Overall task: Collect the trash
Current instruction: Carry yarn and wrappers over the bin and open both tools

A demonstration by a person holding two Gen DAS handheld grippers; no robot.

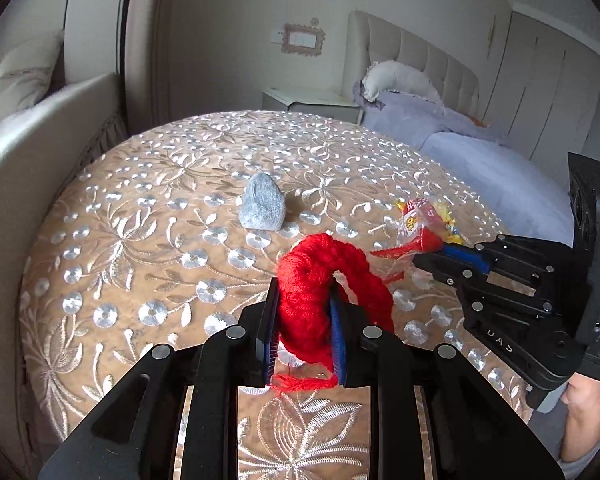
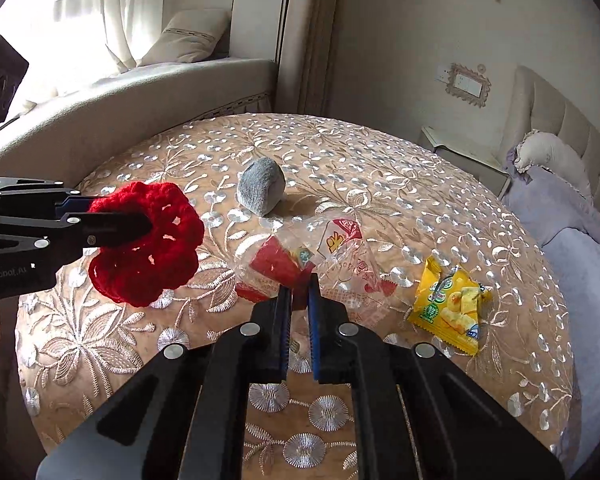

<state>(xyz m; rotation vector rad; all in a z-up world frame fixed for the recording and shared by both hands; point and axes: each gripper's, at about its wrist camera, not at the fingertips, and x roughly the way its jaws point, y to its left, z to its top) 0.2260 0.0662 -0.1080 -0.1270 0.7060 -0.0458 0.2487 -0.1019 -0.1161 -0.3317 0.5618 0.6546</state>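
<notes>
Above the round worktop (image 2: 380, 184), near the grey stone (image 2: 260, 191), I am holding two things. My left claw (image 1: 305, 300) is squeezing tight on the red yarn flower (image 1: 320, 288). My right claw (image 2: 299, 304) is pinching the clear wrapper (image 2: 320, 264) by its edge. The yellow snack bag (image 2: 450, 304) is lying to the right of the stone, untouched. I think I am picking up trash now. Next I need a bin, and I am not seeing one.
</notes>
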